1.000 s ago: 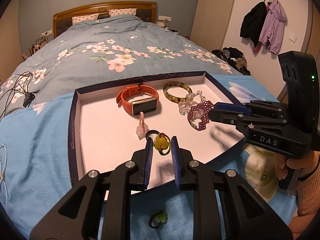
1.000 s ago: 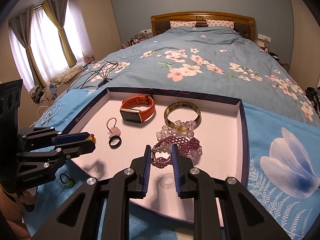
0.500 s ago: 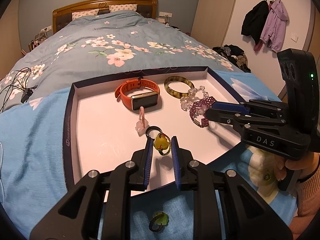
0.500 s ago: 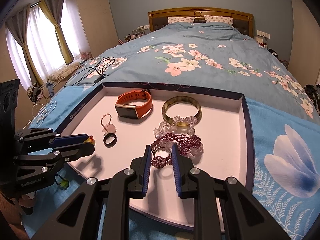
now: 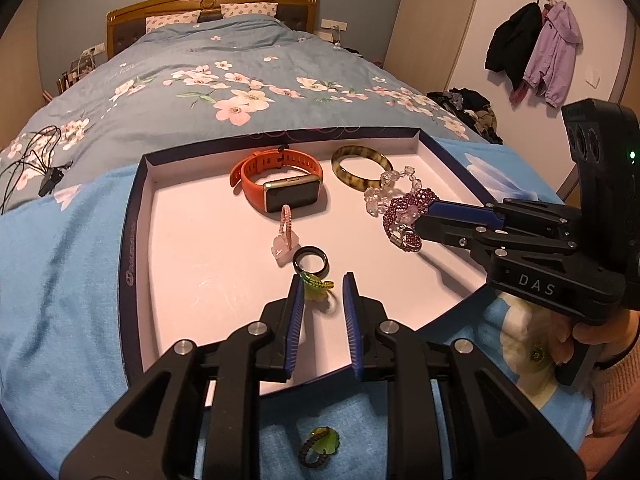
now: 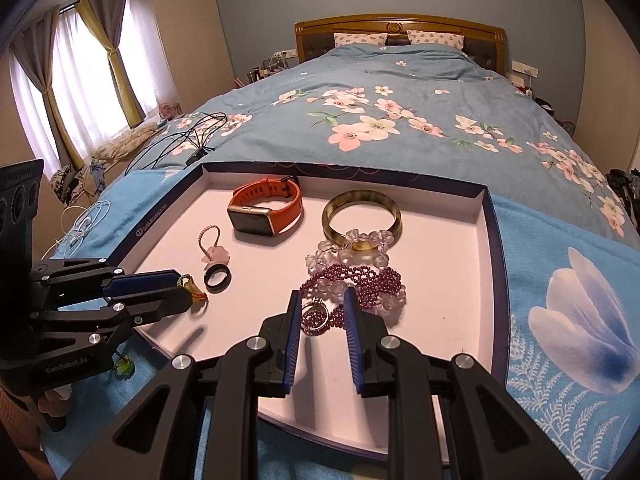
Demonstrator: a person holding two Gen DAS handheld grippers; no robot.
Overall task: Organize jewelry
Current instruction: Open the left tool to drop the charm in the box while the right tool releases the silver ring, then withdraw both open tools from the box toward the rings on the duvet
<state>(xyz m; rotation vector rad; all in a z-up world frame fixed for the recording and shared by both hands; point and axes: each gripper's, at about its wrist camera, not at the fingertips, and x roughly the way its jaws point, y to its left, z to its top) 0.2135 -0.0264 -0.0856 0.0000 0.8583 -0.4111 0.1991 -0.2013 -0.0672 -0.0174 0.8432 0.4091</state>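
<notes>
A shallow dark-blue box lid with a pale pink floor (image 5: 188,264) lies on a light-blue flowered blanket (image 5: 60,288) spread over the bed. The left gripper (image 5: 322,286) hangs low over the near part of the lid, its jaws narrow, and a small yellow-green beaded charm ring (image 5: 316,286) sits between its blue pads, touching the left one; whether it is actually pinched cannot be told. Just beyond it lies a plain black ring (image 5: 311,260), with a pink corded charm (image 5: 285,236) beside that. An orange-strapped smartwatch (image 5: 280,178) and a mottled olive bangle (image 5: 362,168) rest near the far wall. The right gripper (image 6: 322,306) is also narrow, its pads framing a small silver ring (image 6: 316,314) on the purple beaded bracelet (image 6: 360,280), which overlaps a clear crystal bead bracelet (image 6: 352,250); a grip is not certain. A second green charm with dark cord (image 5: 318,446) lies on the blanket outside the lid
</notes>
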